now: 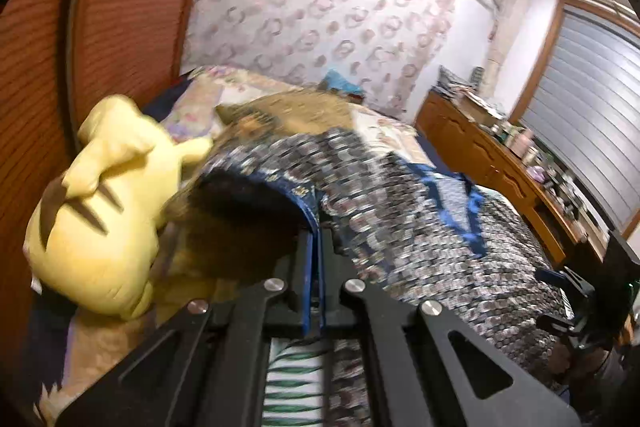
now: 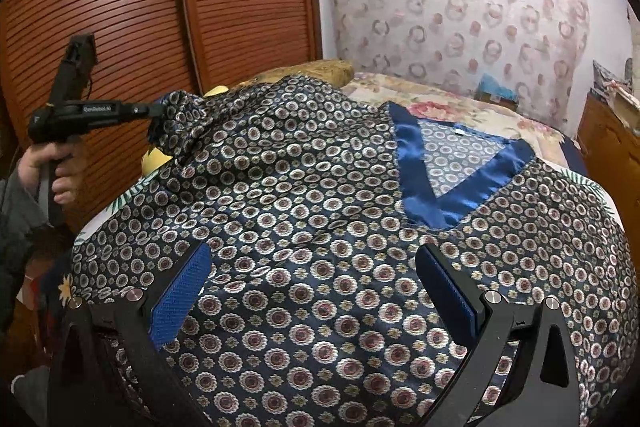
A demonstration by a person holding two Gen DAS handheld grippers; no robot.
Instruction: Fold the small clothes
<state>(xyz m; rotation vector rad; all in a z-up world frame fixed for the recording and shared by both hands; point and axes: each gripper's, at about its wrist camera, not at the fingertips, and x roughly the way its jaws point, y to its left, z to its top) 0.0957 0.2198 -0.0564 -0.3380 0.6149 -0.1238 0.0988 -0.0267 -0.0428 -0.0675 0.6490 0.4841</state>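
a navy patterned top [image 2: 320, 227] with a blue satin v-neck [image 2: 436, 183] is spread over the bed [image 2: 460, 107], directly under and ahead of the right gripper [image 2: 316, 291], whose blue pads are held wide apart above the cloth. to its far left, the left gripper [image 2: 154, 113], marked with small white lettering too blurred to be read, is held level by a hand [image 2: 48, 167] and is clamped on a raised sleeve edge [image 1: 280, 187]. a yellow plush toy [image 1: 100, 219] is seen left of that gripper.

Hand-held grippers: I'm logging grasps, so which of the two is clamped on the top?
The left hand-held gripper: its blue pads are shut on the lifted sleeve of the patterned top. The right hand-held gripper is wide open above the top's front, holding nothing.
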